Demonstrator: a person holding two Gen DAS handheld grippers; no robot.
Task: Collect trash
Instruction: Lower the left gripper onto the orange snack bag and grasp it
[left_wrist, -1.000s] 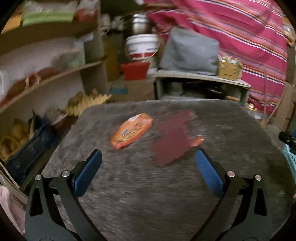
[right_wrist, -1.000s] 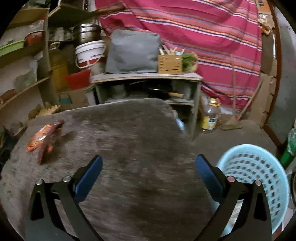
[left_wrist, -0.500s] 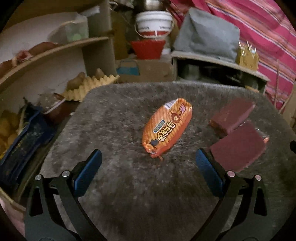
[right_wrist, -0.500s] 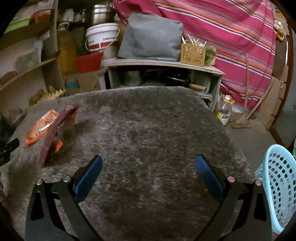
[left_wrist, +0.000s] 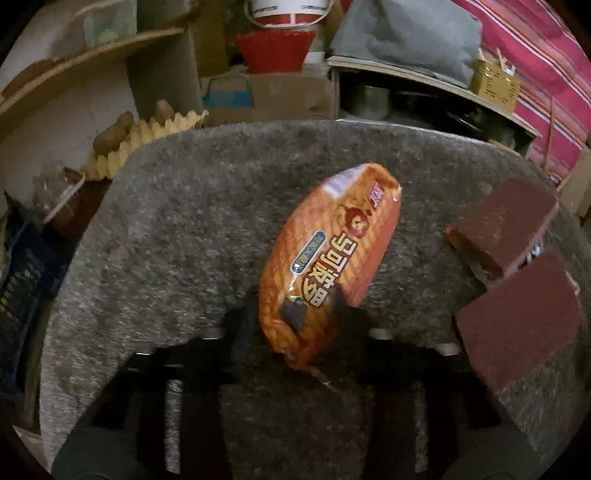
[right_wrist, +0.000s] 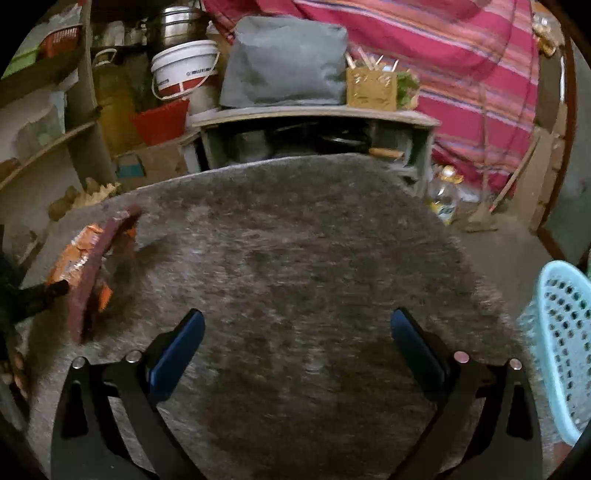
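Closing: left gripper (left_wrist: 295, 314), jaws narrowing around the near end of the orange snack packet (left_wrist: 328, 254); pads blurred, contact unclear.
Packet: on grey carpeted table (left_wrist: 177, 240), beside two maroon scouring pads (left_wrist: 517, 325).
Right gripper (right_wrist: 295, 343): jaws wide, empty.
Basket (right_wrist: 565, 343): light blue, right of table.

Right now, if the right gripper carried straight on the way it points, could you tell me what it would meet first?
Most likely only the grey carpet: nothing lies between the open right gripper fingers or just ahead. The orange snack packet is well off to its left and the blue basket to its right.
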